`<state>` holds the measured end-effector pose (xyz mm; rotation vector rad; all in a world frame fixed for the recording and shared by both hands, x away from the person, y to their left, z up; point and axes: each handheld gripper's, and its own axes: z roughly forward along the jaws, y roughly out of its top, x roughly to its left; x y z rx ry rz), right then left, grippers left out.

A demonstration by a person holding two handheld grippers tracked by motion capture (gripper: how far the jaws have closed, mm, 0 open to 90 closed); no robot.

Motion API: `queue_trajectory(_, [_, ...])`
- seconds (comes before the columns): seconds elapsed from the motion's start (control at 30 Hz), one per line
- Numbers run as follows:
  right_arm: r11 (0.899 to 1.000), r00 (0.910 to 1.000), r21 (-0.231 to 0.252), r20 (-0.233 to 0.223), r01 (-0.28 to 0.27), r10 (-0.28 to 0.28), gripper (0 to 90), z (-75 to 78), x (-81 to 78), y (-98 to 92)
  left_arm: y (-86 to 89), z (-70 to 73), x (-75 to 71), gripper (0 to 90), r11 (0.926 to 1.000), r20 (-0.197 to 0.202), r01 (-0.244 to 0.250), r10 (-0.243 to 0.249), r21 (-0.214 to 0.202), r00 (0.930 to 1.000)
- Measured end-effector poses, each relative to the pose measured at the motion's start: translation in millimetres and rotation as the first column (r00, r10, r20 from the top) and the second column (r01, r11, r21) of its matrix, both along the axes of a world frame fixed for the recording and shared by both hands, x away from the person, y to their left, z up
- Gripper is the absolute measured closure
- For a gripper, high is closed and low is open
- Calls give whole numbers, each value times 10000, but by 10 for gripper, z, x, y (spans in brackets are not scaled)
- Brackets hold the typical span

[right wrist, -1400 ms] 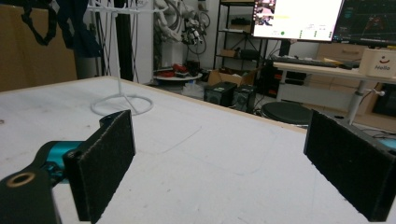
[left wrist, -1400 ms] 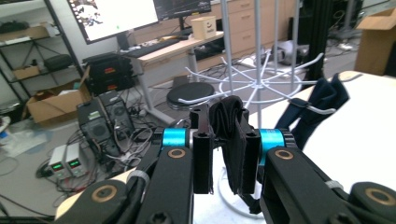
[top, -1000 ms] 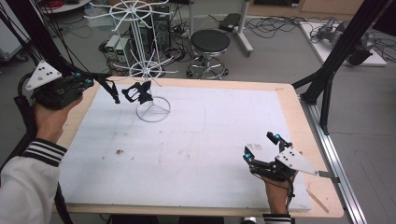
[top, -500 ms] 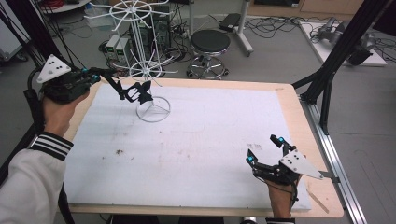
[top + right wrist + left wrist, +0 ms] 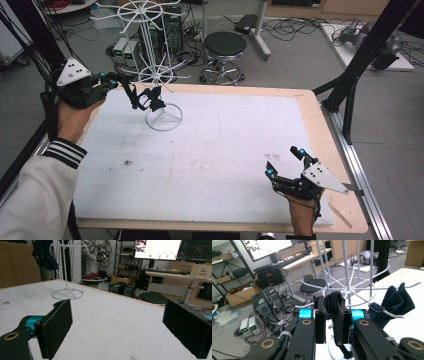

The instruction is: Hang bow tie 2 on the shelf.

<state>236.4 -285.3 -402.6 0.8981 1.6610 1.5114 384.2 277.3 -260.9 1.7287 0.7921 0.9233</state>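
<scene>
Clamping a dark cloth just before the rack, the left tongs should slide it squarely onto a hook; the right tongs rest wide, empty, on the desk.

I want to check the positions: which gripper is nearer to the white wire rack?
Left. The left gripper, shut on a dark cloth, is right beside the white wire rack. The right gripper is open, far away at the table's near right corner.
</scene>
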Motion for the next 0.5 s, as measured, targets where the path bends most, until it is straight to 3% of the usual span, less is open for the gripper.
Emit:
queue_trajectory(0.23, [9999, 10000, 141, -90, -4, 5, 83, -64, 20, 13, -53, -27, 18, 801, 9998, -124, 125, -123, 171, 9998])
queue_trajectory(0.5, [9997, 9999, 247, -144, -62, 65, 83, -132, 63, 31, -52, -51, 23, 792, 9999, -160, 161, -160, 50, 9997])
